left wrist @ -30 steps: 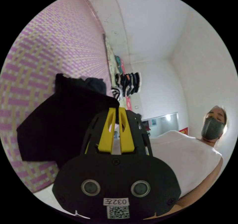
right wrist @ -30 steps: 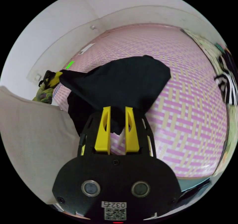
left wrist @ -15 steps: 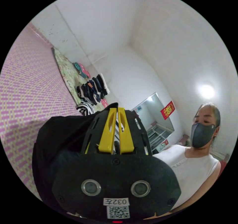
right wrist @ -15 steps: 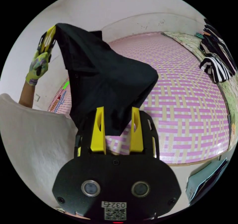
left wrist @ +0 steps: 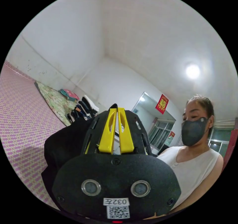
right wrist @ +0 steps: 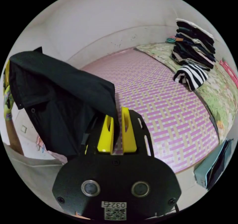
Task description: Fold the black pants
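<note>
Left gripper view: left tongs (left wrist: 116, 110) at centre, yellow jaws together, clamped on edge of black pants (left wrist: 63, 144) hanging lower left; person (left wrist: 195, 154) at right. Right gripper view: right tongs (right wrist: 117, 118) pinch pants (right wrist: 59, 95) hem, cloth lifted above woven mat (right wrist: 158, 102); clothes stack (right wrist: 193, 44) upper right.

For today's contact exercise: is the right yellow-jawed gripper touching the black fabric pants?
Touching. In the right gripper view, the right yellow-jawed gripper has its jaws closed on an edge of the black fabric pants, with cloth pinched between them.
</note>
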